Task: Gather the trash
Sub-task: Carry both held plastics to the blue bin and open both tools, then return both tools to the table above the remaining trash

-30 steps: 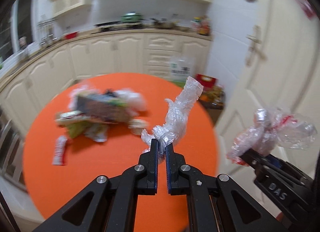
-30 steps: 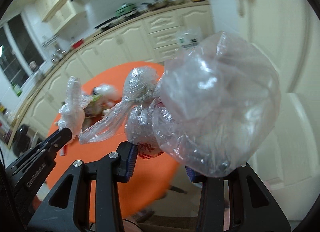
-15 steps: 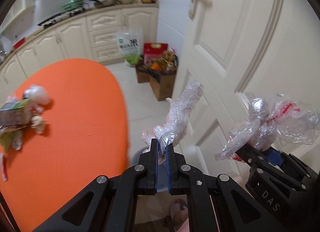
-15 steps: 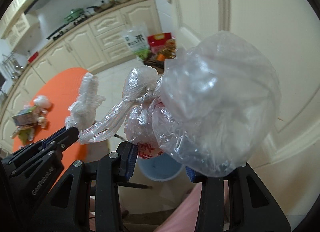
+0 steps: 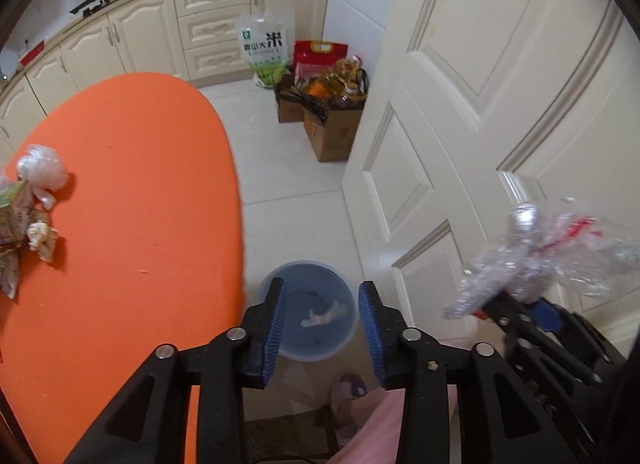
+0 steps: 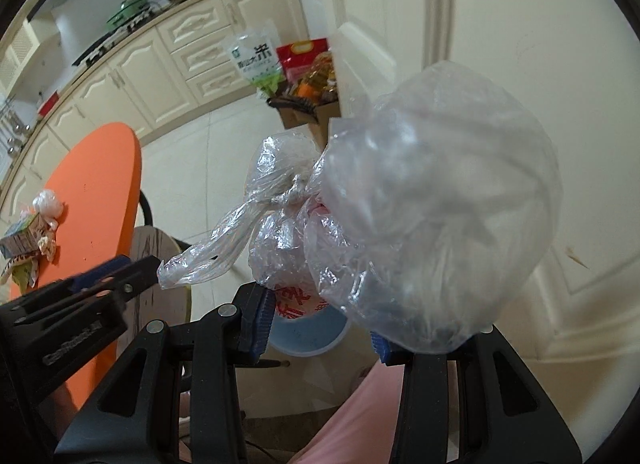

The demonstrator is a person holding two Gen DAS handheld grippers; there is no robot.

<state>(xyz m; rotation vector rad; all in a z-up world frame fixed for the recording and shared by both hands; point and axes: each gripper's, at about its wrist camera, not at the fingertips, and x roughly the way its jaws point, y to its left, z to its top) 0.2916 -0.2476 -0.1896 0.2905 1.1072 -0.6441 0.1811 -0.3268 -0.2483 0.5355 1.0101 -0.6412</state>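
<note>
- Blue-padded fingers of the left gripper [image 5: 322, 328] stand wide apart with nothing between them, directly above the blue bin [image 5: 308, 312] on the floor. We see 1 pale scrap of film [image 5: 324, 313] lying inside it.
- Clear crumpled plastic bags [image 6: 400, 224] fill the right gripper [image 6: 324, 324]. We judge its jaws to be closed on the bundle, though the right-hand pad is largely covered by film, so we cannot confirm the contact on that side.
- Risk 1: the bundle is light and bulky. If released while off-centre from the bin, we expect it to drift or catch the rim and land on the tiles. In the right wrist view the bin shows only as a sliver beneath the bags, so alignment cannot be checked from there.
- Risk 2: a loose tail of film trails toward the left gripper and could snag on it or cling to the pads on release.
- Risk 3: the door [image 5: 500, 124] stands just beside the bin, which leaves little room for a swing on that side.
- Farther off, the remaining litter [image 5: 28, 208] sits on the orange table [image 5: 140, 204], cut by the frame edge. We cannot count the pieces.
- The bundle in the left wrist view is blurred.
- The bags' contents are indistinct.
</note>
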